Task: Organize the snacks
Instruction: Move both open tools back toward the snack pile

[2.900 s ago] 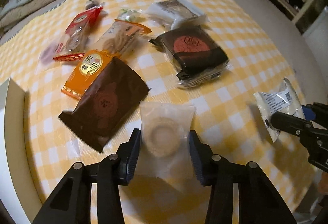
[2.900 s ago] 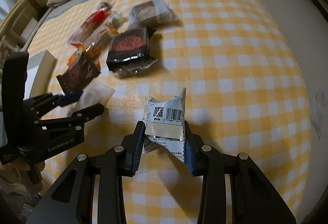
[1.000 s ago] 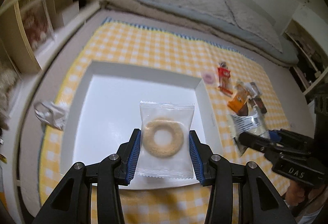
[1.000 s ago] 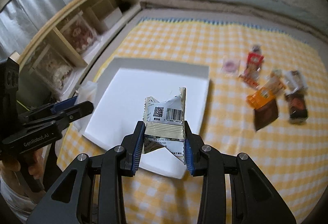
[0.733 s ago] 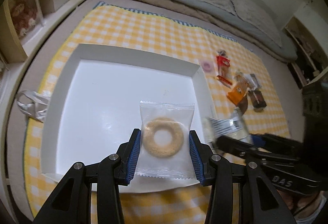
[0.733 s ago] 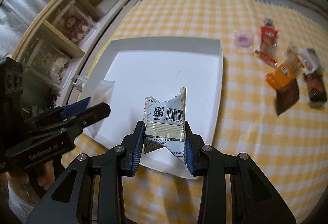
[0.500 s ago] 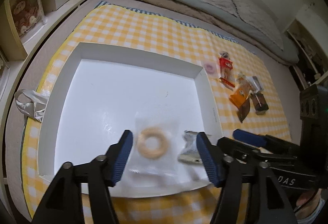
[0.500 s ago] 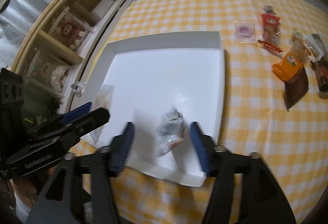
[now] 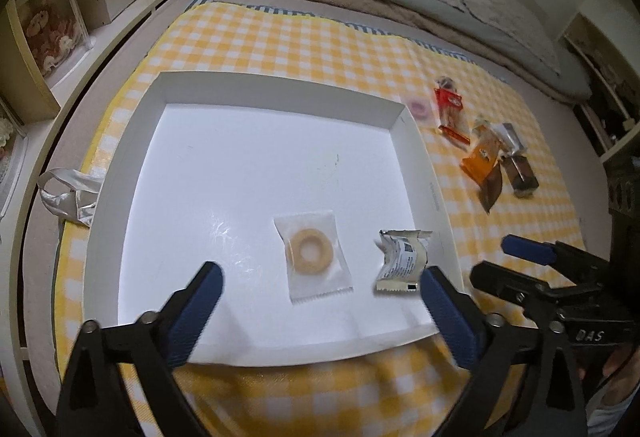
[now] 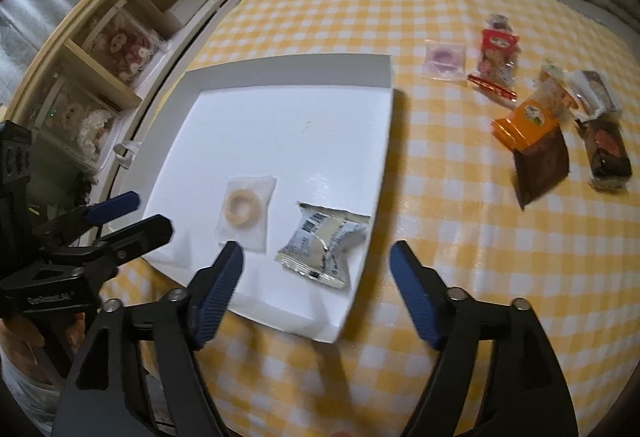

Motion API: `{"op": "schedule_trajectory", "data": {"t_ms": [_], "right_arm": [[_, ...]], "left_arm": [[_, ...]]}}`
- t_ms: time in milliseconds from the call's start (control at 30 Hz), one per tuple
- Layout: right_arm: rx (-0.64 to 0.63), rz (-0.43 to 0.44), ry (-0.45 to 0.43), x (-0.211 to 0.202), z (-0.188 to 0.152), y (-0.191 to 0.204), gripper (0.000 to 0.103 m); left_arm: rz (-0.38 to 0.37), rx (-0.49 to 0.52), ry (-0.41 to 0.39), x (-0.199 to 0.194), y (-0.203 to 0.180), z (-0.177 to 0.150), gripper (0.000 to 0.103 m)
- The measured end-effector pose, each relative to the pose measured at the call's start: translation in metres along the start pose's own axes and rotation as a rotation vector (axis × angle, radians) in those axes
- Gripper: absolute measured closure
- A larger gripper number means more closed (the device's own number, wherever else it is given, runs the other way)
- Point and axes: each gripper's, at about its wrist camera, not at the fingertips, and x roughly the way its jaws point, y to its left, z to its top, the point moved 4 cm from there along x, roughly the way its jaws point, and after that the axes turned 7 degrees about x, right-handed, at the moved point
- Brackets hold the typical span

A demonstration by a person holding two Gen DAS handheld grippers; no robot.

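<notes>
A: What do the snacks look like?

B: Two lie in the white tray [image 9: 120, 165]. One is a clear packet [image 9: 314, 256] with a pale ring biscuit inside, flat on the tray floor. The other is a silver packet [image 9: 402, 255], crumpled, with printed labels, just beside the clear one and nearer the tray's right wall.

A: And outside the tray?

B: On the yellow checked cloth [image 10: 460, 237], well apart from the tray, I count a pink ring packet [image 10: 445, 61] nearest the tray's far corner, a red packet [image 10: 496, 57] next to it, then an orange packet [image 10: 528, 123], a brown packet [image 10: 542, 165] touching the orange one, and a dark boxed sweet [image 10: 608, 153] farthest from the tray. Above the orange one there are one or two more clear wrappers; I cannot count them surely.

A: The jaws?

B: The left gripper [image 9: 320, 295] hangs above the tray's near edge, its jaws opening, spread wide, gripping nothing; both packets show beyond them. The right gripper [image 10: 316, 265] is by the tray's near right corner, jaws opening too and free of the silver packet, which lies on the tray beyond them.
</notes>
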Motion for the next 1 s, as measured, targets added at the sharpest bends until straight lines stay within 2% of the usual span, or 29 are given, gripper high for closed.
{"op": "schedule_trajectory", "data": {"t_ms": [33,100,367,633,1000], "right_arm": [[0.005,-0.003,0.001,0.000,-0.001,-0.001,0.006],[0.009,-0.008,-0.012,-0.003,-0.002,-0.004,0.000],[-0.016,-0.046,-0.084,-0.020,-0.004,-0.007,0.000],[-0.051,-0.064,-0.134,-0.042,-0.005,-0.012,0.000],[-0.064,-0.084,-0.244,-0.104,0.007,-0.032,0.000]], "left_arm": [[0.002,0.000,-0.003,-0.002,0.001,-0.001,0.000],[0.004,0.002,-0.004,-0.004,0.002,-0.003,0.000],[0.032,0.009,-0.019,-0.021,0.006,-0.011,0.000],[0.027,0.024,-0.052,-0.047,-0.001,-0.016,0.000],[0.012,0.054,-0.148,-0.098,-0.025,0.001,0.000]]}}
